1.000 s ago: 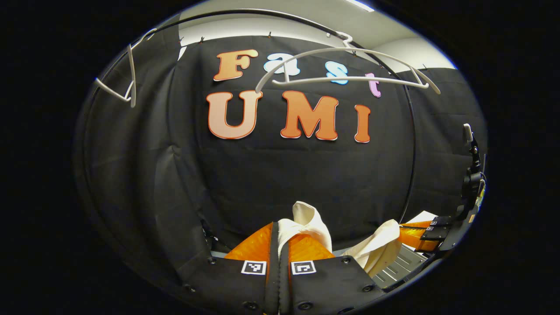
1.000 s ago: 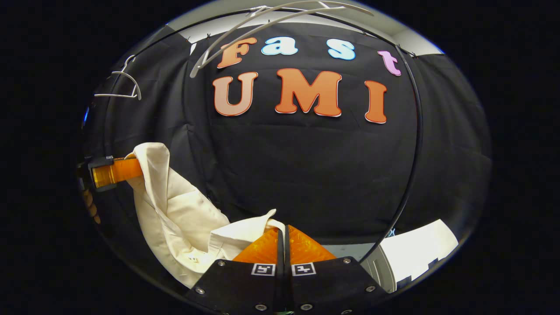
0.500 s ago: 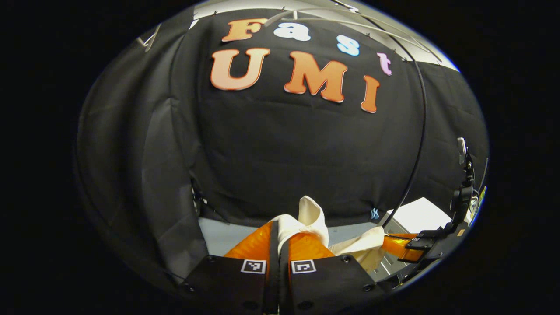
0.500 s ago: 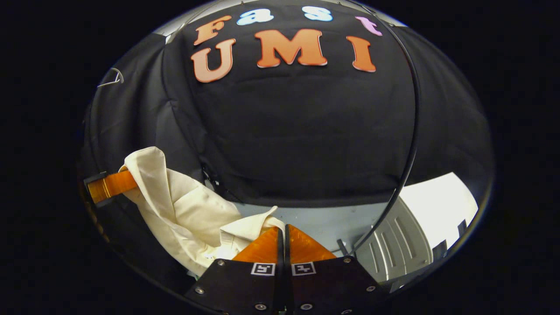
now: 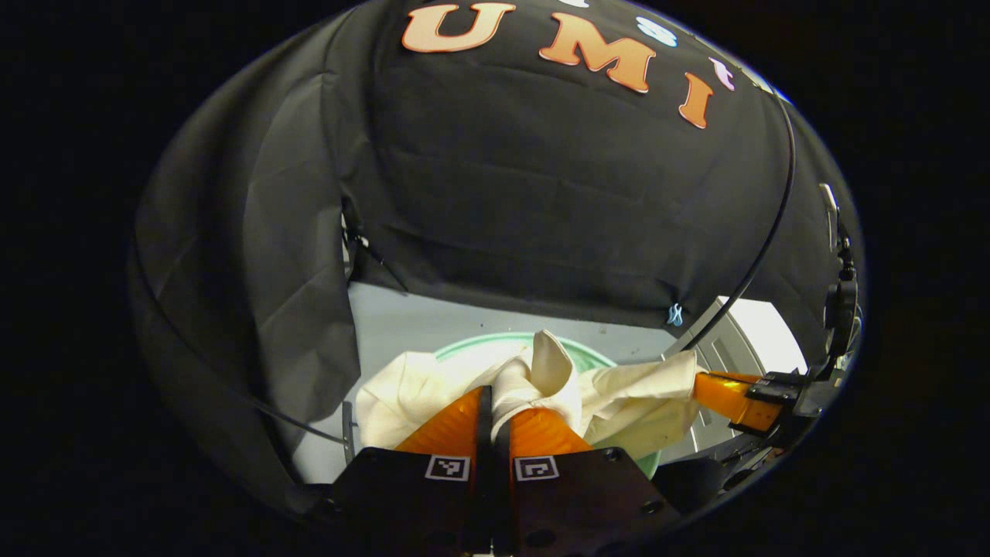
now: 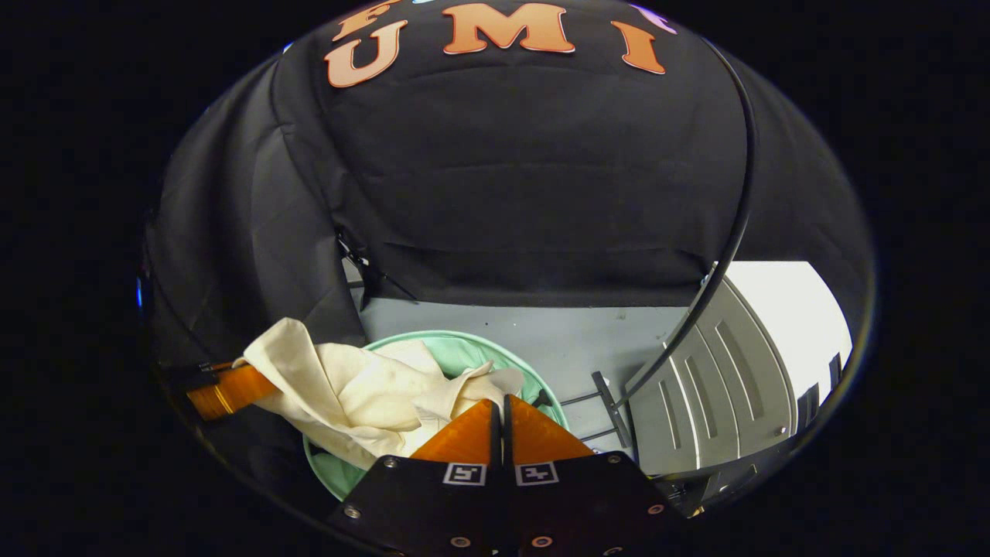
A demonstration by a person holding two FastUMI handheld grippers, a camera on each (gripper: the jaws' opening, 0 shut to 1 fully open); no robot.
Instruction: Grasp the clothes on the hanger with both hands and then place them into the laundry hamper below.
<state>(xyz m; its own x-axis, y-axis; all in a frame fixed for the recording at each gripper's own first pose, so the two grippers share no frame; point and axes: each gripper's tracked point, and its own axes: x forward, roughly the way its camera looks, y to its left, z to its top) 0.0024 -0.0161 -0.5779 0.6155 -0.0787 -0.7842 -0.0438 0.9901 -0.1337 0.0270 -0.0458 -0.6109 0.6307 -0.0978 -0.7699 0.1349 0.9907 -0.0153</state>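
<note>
Cream shirt [image 6: 363, 394] slung over the green hamper [image 6: 452, 348], both the left gripper [image 5: 492, 394] and right gripper [image 6: 499, 406] fingers pinched on cloth. Placing step; next, lower and let go.

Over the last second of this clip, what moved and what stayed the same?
Both grippers came down together, carrying the cream garment away from the hangers, which have passed out of sight overhead. The green laundry hamper has come into sight below, and the cloth now hangs over its opening. Unchanged: the left gripper and right gripper stay shut on the garment, which is stretched between them.
</note>
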